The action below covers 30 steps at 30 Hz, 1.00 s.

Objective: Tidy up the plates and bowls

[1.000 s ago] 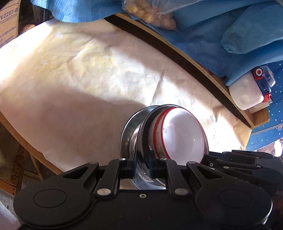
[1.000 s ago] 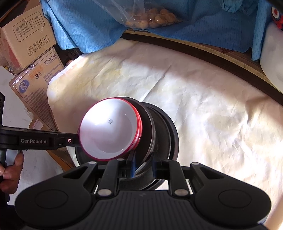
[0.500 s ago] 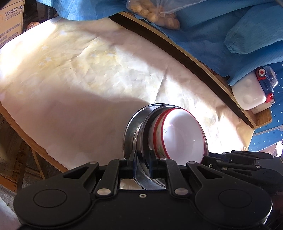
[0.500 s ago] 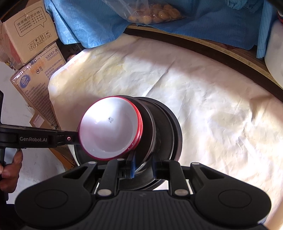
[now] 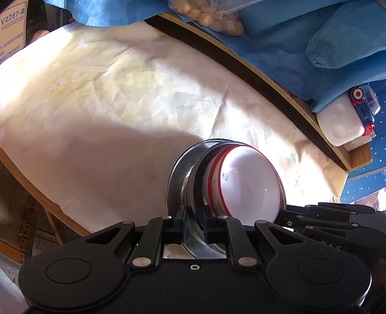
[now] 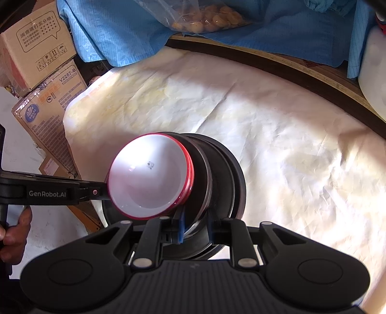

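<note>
Left claw (image 5: 194,223) is clenched on the rim of a steel plate (image 5: 193,183), both fingers pinching the near edge. Right claw (image 6: 195,228) grips the same stack from the opposite side, fingers clamped on a steel rim.

The stack sits between the two claws and looks lifted clear of the surface, tilted on edge rather than flat. It is made of two round stainless-steel plates, the wider outer plate (image 5: 175,178) behind the gripped one, with a white bowl with a red rim (image 5: 251,183) nested in front. In the right view the bowl (image 6: 148,176) opens toward the camera, the left claw (image 6: 96,192) reaching in from the left edge and meeting the stack at the bowl's rim.

Below and beyond: a round wooden surface (image 5: 277,79) covered with a crumpled cream sheet (image 5: 135,101), partly sunlit.

Far side: blue fabric (image 5: 301,43) draped along the surface edge, a clear bag of tan round pieces (image 6: 205,17) lying on it. A white plastic container with a red cap (image 5: 342,120) at the right edge. Stacked cardboard boxes (image 6: 41,43) off the surface, left.
</note>
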Tool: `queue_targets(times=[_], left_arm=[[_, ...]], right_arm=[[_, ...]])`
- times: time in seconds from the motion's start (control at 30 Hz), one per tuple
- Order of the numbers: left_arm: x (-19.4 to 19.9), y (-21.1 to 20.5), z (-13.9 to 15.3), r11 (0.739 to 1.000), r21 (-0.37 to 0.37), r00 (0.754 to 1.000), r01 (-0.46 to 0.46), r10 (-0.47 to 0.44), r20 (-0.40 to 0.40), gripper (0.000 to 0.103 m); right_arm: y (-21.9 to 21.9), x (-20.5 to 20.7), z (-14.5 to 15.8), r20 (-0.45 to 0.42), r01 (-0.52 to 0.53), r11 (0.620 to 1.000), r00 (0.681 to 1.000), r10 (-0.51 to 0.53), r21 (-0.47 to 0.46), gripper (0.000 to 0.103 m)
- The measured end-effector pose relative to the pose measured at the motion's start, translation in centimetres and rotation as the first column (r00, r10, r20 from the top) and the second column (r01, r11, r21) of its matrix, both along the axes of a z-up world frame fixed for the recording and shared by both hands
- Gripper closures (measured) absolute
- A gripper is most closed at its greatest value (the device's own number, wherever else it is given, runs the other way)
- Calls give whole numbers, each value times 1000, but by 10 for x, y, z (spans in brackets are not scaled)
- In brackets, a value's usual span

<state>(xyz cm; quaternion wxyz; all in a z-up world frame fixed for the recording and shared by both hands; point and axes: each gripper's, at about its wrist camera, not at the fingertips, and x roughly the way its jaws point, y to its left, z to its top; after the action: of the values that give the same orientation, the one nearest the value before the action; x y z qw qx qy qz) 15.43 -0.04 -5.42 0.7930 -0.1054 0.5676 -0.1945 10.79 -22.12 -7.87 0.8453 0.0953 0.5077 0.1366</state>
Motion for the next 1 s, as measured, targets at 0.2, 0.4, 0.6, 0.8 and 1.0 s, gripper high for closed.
queue_targets(times=[0.2, 0.4, 0.6, 0.8, 1.0], left_arm=[[1, 0, -1, 1000, 2, 1000, 5, -5, -2, 90], [3, -1, -2, 1000, 4, 1000, 5, -5, -7, 90], [3, -1, -3, 1000, 7, 1000, 4, -4, -13, 90], [4, -2, -4, 1000, 12, 1000, 5, -5, -17, 90], [4, -2, -4, 1000, 14, 1000, 8, -8, -17, 90]], right_arm=[[0, 0, 0, 0, 6, 1000, 1000, -6, 0, 82], [0, 1, 1, -3, 5, 1000, 1000, -5, -2, 82], [0, 2, 0, -7, 4, 1000, 1000, -4, -2, 82], [0, 2, -1, -10, 5, 1000, 1000, -5, -1, 82], [2, 2, -1, -9, 2, 1000, 1000, -2, -5, 82]])
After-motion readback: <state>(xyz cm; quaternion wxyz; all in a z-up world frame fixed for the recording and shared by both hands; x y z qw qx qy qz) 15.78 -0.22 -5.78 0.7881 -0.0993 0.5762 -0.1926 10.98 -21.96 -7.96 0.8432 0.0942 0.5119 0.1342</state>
